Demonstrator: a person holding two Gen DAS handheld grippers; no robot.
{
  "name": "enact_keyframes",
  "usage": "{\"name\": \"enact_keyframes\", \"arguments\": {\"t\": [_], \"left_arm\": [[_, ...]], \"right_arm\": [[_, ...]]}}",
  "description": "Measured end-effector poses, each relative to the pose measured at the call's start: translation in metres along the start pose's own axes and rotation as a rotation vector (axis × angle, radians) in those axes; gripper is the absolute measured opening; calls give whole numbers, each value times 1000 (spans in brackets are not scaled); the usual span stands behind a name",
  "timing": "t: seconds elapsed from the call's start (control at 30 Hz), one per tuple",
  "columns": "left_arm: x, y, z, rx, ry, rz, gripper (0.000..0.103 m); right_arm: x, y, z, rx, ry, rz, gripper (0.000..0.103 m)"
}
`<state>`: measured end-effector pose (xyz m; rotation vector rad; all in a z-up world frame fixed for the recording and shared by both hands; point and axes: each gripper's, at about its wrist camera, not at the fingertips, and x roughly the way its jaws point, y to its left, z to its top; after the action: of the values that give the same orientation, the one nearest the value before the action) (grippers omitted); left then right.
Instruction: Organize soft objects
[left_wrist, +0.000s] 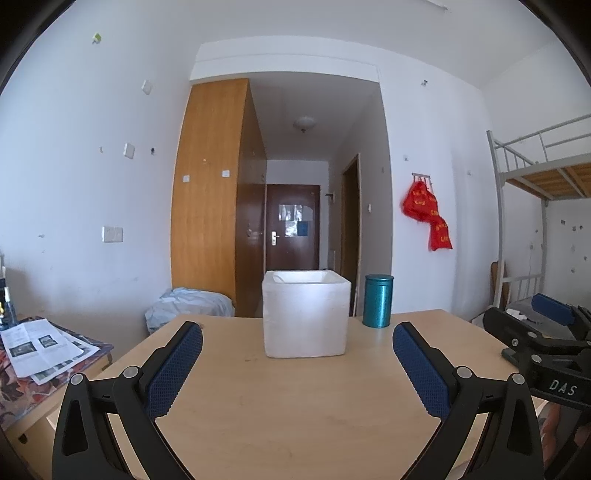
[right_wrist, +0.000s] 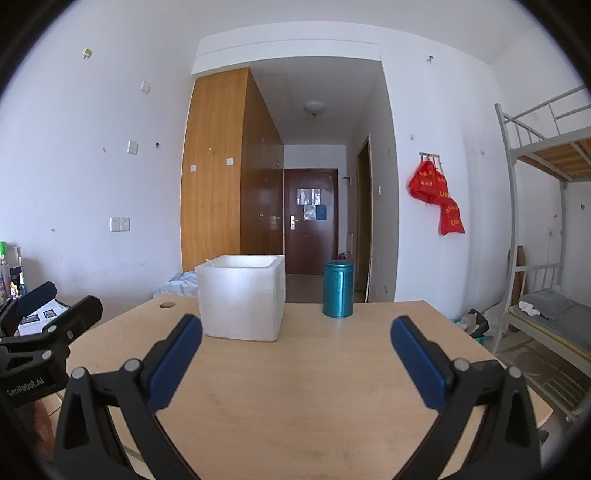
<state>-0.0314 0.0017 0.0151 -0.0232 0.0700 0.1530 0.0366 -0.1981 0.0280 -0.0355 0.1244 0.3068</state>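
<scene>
A white foam box (left_wrist: 306, 314) stands open-topped on the light wooden table (left_wrist: 295, 398), with a teal metal can (left_wrist: 377, 301) just right of it. My left gripper (left_wrist: 297, 345) is open and empty, hovering over the table in front of the box. My right gripper (right_wrist: 295, 341) is open and empty too, facing the gap between the box (right_wrist: 242, 297) and the can (right_wrist: 338, 288). Each gripper shows at the edge of the other's view: the right one (left_wrist: 543, 347) and the left one (right_wrist: 44, 325). No soft object shows on the table (right_wrist: 295, 387).
A low side table with papers (left_wrist: 40, 347) stands left of the table. A crumpled grey-blue bundle (left_wrist: 188, 304) lies on the floor behind. A metal bunk bed (right_wrist: 546, 221) stands at the right. Red bags (right_wrist: 436, 192) hang on the wall.
</scene>
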Motion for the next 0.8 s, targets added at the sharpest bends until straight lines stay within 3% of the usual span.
{"name": "enact_keyframes", "arguments": {"t": [0.8], "left_arm": [[-1, 1, 1, 2, 1, 9, 103]], "right_arm": [[-3, 1, -2, -11, 0, -1, 103]]}}
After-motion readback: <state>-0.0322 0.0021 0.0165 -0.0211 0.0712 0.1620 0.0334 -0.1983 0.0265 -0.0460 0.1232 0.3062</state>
